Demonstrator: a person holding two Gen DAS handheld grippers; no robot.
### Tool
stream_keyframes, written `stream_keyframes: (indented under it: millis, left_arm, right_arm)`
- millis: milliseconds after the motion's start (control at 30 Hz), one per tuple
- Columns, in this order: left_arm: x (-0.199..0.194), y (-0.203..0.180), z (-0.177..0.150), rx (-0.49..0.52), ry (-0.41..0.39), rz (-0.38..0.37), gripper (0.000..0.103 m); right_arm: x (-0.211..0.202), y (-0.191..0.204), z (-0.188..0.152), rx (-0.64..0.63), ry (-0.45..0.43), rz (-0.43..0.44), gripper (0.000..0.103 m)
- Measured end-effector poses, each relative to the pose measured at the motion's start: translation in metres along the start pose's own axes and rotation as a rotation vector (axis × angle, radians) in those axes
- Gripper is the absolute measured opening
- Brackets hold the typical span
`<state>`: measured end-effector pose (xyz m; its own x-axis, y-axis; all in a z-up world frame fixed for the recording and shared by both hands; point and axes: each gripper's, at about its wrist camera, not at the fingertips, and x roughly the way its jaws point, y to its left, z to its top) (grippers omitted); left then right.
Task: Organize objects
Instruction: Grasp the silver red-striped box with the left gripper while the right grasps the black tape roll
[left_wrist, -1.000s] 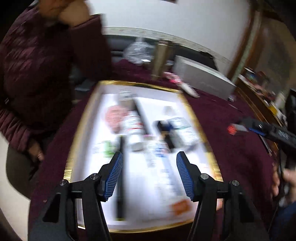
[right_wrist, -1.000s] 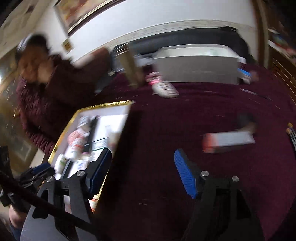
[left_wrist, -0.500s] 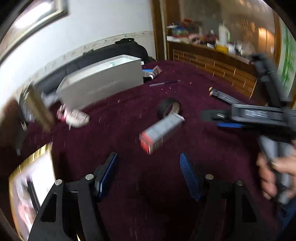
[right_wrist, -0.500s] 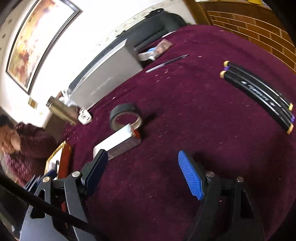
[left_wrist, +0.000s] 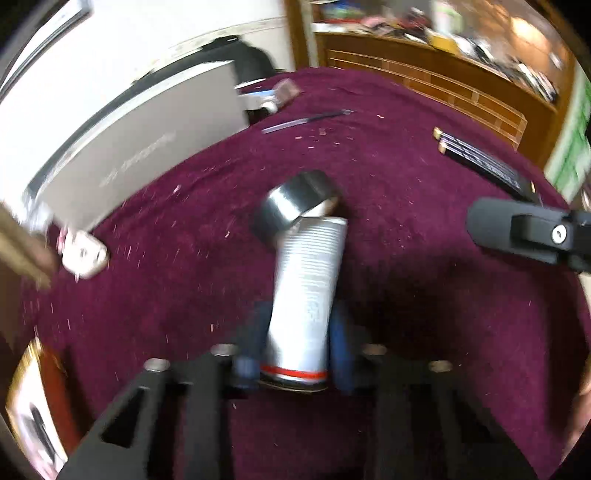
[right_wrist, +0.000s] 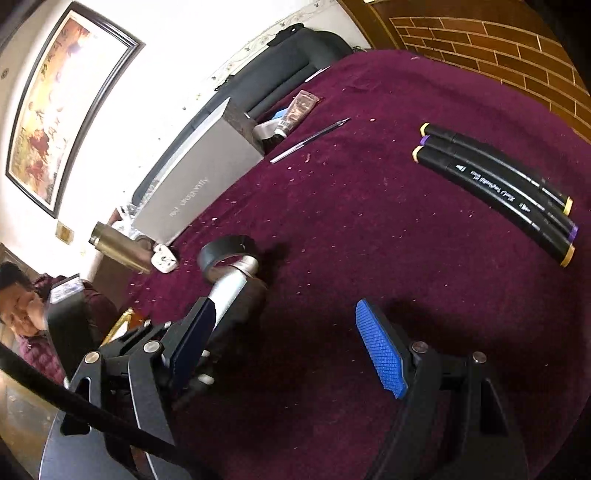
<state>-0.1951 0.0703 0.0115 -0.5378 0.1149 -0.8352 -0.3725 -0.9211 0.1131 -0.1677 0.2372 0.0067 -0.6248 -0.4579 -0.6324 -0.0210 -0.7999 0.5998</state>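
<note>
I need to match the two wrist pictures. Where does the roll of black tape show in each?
Left wrist: roll of black tape at centre, beyond the silver box.
Right wrist: left of centre, at the silver box's far end.
Shared landmark: grey carton.

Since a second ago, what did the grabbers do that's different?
The left gripper swung from the gold-edged tray across the table; its jaws have just been closing around the silver box. The right gripper swung away from the tray too, open and empty. Tape roll and markers stayed put.
</note>
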Motion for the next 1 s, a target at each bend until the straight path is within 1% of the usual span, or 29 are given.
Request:
stream_keyframes:
  millis: [100, 167, 233, 267, 333, 367, 433, 467, 533, 667, 733, 800, 900, 1000]
  left_arm:
    - [-0.016, 0.006, -0.026, -0.122, -0.003, -0.02, 0.022]
    - [-0.033, 0.009, -0.055, -0.189, 0.0, -0.018, 0.022]
    - [-0.055, 0.009, -0.088, -0.222, -0.012, -0.003, 0.022]
    - [-0.063, 0.01, -0.102, -0.232, -0.024, 0.015, 0.022]
    - [-0.071, 0.013, -0.122, -0.248, -0.051, 0.081, 0.023]
    - [-0.071, 0.016, -0.125, -0.249, -0.057, 0.096, 0.023]
    - [-0.073, 0.024, -0.13, -0.286, -0.07, 0.07, 0.023]
    - [-0.073, 0.024, -0.13, -0.289, -0.072, 0.066, 0.023]
    - [-0.072, 0.024, -0.13, -0.291, -0.074, 0.059, 0.023]
    - [-0.075, 0.03, -0.133, -0.298, -0.077, 0.035, 0.023]
    - [-0.074, 0.03, -0.133, -0.296, -0.077, 0.032, 0.023]
    - [-0.071, 0.031, -0.13, -0.299, -0.078, 0.025, 0.023]
    - [-0.071, 0.032, -0.131, -0.303, -0.079, 0.02, 0.023]
    - [-0.071, 0.031, -0.131, -0.293, -0.077, 0.028, 0.023]
  right_arm:
    - [0.0, -0.001, -0.001, -0.011, 0.0, -0.015, 0.079]
    - [-0.001, 0.0, -0.002, -0.024, -0.002, -0.011, 0.079]
    - [-0.001, 0.005, -0.004, -0.053, 0.0, -0.004, 0.079]
    - [0.0, 0.009, -0.006, -0.07, -0.001, -0.001, 0.079]
    - [0.004, 0.018, -0.011, -0.117, -0.001, -0.012, 0.079]
    - [0.007, 0.023, -0.014, -0.14, 0.01, -0.015, 0.079]
    - [0.016, 0.031, -0.02, -0.161, 0.033, -0.016, 0.079]
    - [0.019, 0.034, -0.022, -0.17, 0.036, -0.034, 0.079]
    - [0.023, 0.044, -0.024, -0.204, 0.046, -0.083, 0.079]
    - [0.038, 0.069, -0.019, -0.321, 0.061, -0.18, 0.079]
    - [0.053, 0.082, -0.017, -0.376, 0.103, -0.211, 0.079]
    - [0.071, 0.093, -0.016, -0.425, 0.146, -0.268, 0.079]
    - [0.096, 0.095, -0.016, -0.455, 0.184, -0.342, 0.08]
    - [0.099, 0.097, -0.019, -0.495, 0.138, -0.371, 0.079]
